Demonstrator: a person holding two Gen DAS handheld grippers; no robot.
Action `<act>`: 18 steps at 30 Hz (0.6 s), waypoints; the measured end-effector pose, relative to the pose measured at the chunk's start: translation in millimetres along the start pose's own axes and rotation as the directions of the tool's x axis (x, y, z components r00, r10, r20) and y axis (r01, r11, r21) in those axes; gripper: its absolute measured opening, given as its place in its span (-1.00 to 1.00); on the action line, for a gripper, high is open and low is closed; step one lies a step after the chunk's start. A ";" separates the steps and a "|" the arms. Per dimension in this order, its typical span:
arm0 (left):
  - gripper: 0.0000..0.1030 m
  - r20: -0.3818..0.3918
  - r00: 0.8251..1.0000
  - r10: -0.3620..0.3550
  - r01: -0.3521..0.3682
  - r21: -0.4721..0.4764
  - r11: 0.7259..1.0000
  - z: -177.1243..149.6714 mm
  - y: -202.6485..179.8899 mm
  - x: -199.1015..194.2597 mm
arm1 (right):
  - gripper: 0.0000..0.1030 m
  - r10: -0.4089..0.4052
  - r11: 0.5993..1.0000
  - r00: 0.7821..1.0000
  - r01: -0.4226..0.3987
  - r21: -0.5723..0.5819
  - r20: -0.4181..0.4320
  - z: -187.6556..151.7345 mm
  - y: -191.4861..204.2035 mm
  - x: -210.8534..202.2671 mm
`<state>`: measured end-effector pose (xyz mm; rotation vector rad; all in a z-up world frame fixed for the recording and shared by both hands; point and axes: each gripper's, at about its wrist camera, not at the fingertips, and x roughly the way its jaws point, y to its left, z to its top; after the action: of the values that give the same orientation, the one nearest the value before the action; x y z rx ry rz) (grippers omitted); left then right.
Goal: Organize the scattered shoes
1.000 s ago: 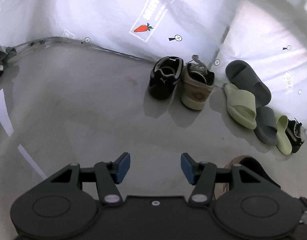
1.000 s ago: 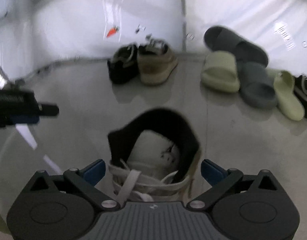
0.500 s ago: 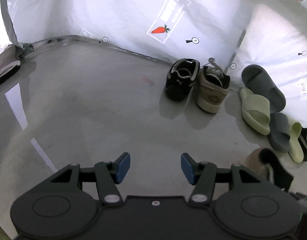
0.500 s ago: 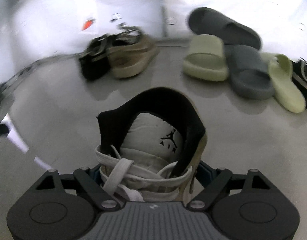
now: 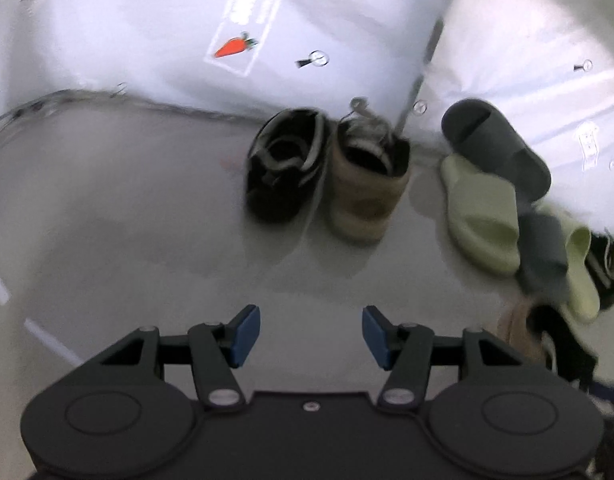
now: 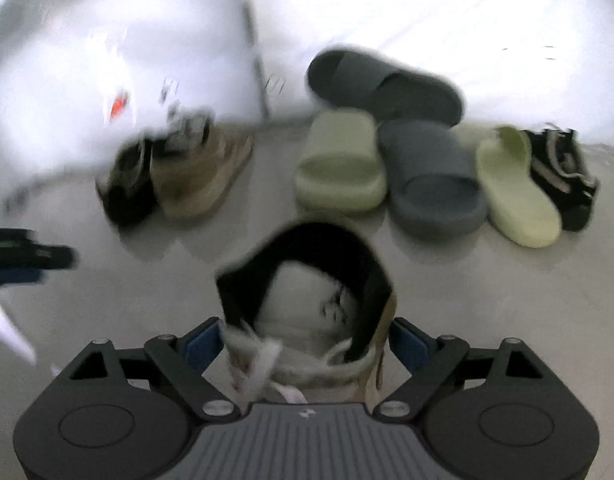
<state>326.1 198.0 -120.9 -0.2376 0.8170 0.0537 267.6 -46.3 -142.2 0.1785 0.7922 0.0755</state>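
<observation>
Right gripper (image 6: pixel 303 346) has its fingers clamped on the tan high-top (image 6: pixel 307 304), seemingly lifted, probably bound for its mate (image 6: pixel 199 172) by the wall. Left gripper (image 5: pixel 311 334) hangs wide open, empty, above the floor (image 5: pixel 127 220).

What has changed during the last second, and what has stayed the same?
The right claw, open around the tan high-top sneaker a second ago, has shut on it. The left claw stays open and empty. The shoes along the wall, such as the black sneaker, have not moved.
</observation>
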 end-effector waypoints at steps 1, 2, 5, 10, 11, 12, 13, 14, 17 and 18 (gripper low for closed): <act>0.12 0.007 1.000 -0.004 0.005 -0.005 1.000 8.9 -3.9 9.9 | 0.78 -0.007 0.999 1.000 0.006 0.042 0.019 3.5 -0.9 -0.3; 0.12 0.012 1.000 -0.011 0.011 -0.014 1.000 19.0 -7.1 21.2 | 0.79 -0.013 0.998 0.999 0.011 0.064 0.032 6.4 -1.8 2.3; 0.12 0.013 1.000 -0.024 0.024 -0.043 0.999 43.6 -14.8 51.9 | 0.79 -0.036 0.995 0.997 0.030 0.096 0.062 14.5 -2.7 10.6; 0.20 0.006 1.000 0.002 -0.002 -0.067 0.998 75.0 -26.0 102.5 | 0.79 -0.078 0.993 0.993 0.070 0.092 0.089 33.3 2.4 32.3; 0.20 0.012 1.000 -0.002 0.003 -0.082 0.997 77.7 -25.9 107.0 | 0.79 -0.075 0.993 0.993 0.066 0.097 0.086 35.8 3.0 36.1; 0.20 0.004 1.000 0.004 -0.004 -0.090 0.996 80.3 -26.3 112.3 | 0.79 -0.073 0.993 0.994 0.064 0.100 0.086 37.9 3.8 39.5; 0.20 -0.002 1.000 0.008 -0.008 -0.099 0.995 82.1 -26.3 116.6 | 0.79 -0.068 0.993 0.994 0.060 0.100 0.084 40.4 5.1 44.3; 0.20 -0.004 1.000 0.005 -0.005 -0.111 0.994 83.3 -25.9 120.3 | 0.79 -0.063 0.994 0.995 0.055 0.095 0.082 41.8 6.5 47.4; 0.20 -0.045 0.999 -0.006 0.001 -0.124 0.992 87.6 -28.4 137.2 | 0.79 -0.052 0.997 0.995 0.046 0.067 0.080 43.1 12.0 52.6; 0.20 -0.058 0.998 0.003 -0.010 -0.126 0.992 88.2 -29.4 142.7 | 0.79 -0.048 0.997 0.996 0.044 0.056 0.077 42.7 14.0 53.7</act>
<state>491.0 183.5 -161.0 -0.3572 0.8726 0.1052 335.7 -31.0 -147.8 0.2130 0.7202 0.0034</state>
